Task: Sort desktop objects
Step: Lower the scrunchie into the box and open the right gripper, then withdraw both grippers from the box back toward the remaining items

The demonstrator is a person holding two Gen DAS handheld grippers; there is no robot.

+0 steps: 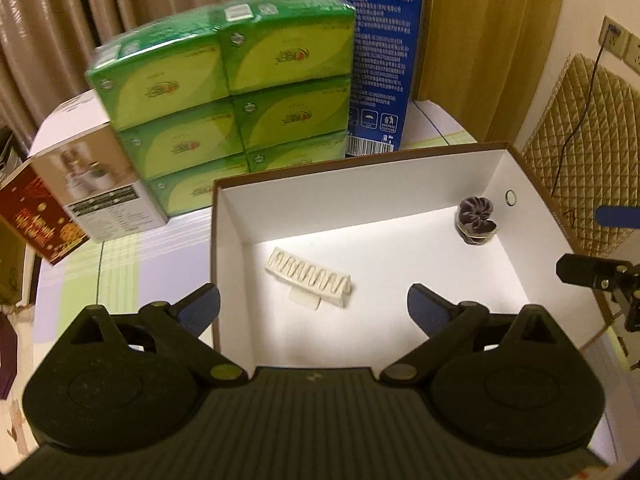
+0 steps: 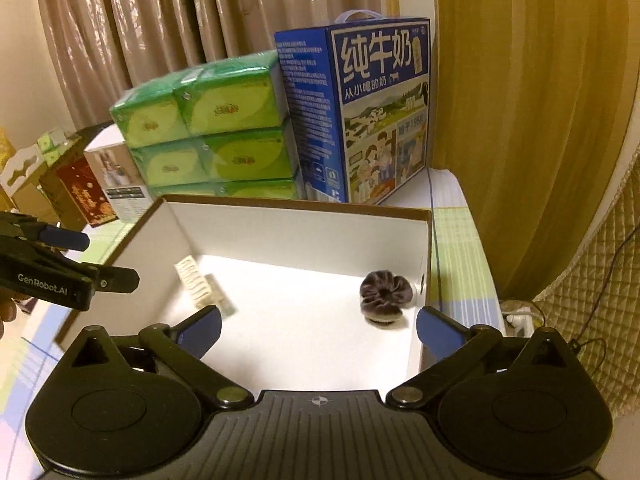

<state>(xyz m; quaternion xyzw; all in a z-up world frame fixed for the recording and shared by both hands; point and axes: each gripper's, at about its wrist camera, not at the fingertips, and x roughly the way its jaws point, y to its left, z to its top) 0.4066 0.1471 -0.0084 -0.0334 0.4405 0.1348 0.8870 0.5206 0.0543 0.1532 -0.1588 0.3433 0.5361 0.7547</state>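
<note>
Striped tablecloth (image 1: 120, 256), beige curtains (image 2: 160, 20), cardboard box (image 1: 232, 240)

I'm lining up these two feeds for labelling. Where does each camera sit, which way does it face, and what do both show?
Left wrist: on the left gripper, looking forward and down into the open white cardboard box; its open blue-padded fingers show.
Right wrist: on the right gripper, over the box's near right side; its open fingers and the left gripper at the left edge show.
Shared: the cream ridged hair clip, the dark velvet scrunchie, the green tissue packs, the blue milk carton.
</note>
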